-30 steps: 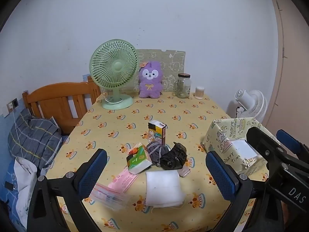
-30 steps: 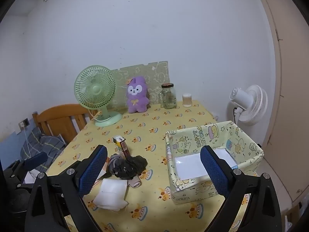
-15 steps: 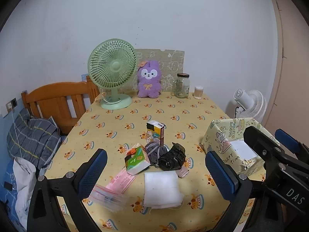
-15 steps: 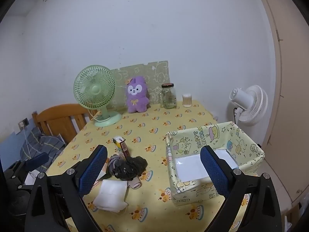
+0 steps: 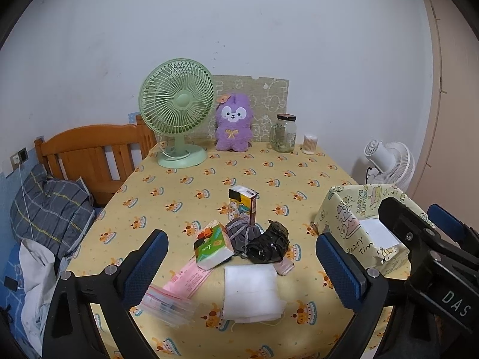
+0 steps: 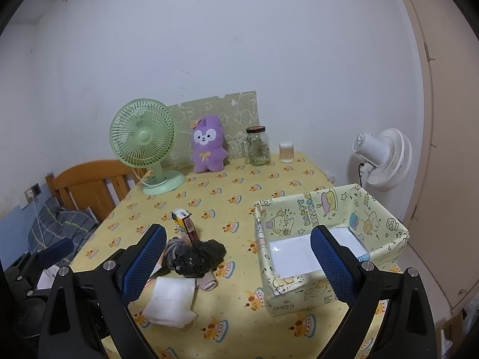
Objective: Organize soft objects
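Two spread, empty tools — left gripper, right gripper; box reads "HAPPY BIRTHDAY".

The table has a yellow cloth; on it stand a green fan, a purple plush, a jar and a patterned box

Green fan, glass jar stand against the wall.

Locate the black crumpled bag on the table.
In both views the black bag lies mid-table, touching the grey cloth on its left, behind the white folded cloth.
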Action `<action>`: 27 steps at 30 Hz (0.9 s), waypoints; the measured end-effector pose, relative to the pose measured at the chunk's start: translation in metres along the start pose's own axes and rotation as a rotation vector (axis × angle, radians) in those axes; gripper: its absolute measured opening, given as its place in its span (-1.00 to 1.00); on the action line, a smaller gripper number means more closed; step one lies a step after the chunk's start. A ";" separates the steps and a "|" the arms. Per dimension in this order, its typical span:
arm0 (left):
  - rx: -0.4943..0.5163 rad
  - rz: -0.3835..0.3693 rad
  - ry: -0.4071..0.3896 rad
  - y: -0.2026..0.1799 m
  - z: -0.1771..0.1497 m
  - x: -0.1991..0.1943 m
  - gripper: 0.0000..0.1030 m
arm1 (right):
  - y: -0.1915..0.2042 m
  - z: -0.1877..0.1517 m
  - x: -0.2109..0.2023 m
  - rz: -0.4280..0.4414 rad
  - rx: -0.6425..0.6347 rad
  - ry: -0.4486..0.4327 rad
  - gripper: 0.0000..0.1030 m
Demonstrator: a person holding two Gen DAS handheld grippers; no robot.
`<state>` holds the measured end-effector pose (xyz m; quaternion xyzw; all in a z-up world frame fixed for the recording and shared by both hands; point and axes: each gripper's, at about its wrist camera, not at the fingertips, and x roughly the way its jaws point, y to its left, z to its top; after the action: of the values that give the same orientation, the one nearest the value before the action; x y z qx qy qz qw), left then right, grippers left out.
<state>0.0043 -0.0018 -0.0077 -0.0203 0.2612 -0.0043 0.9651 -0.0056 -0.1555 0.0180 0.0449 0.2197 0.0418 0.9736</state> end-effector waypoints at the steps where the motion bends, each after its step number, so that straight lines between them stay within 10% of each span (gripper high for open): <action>1: 0.001 0.002 -0.002 0.000 0.000 0.000 0.93 | 0.000 0.000 0.000 0.000 0.000 0.001 0.91; 27: -0.010 0.010 -0.012 0.002 0.001 -0.001 0.93 | 0.003 0.002 -0.001 -0.028 0.000 -0.005 0.91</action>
<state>0.0042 0.0003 -0.0068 -0.0238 0.2554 0.0020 0.9665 -0.0057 -0.1531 0.0209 0.0418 0.2179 0.0281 0.9747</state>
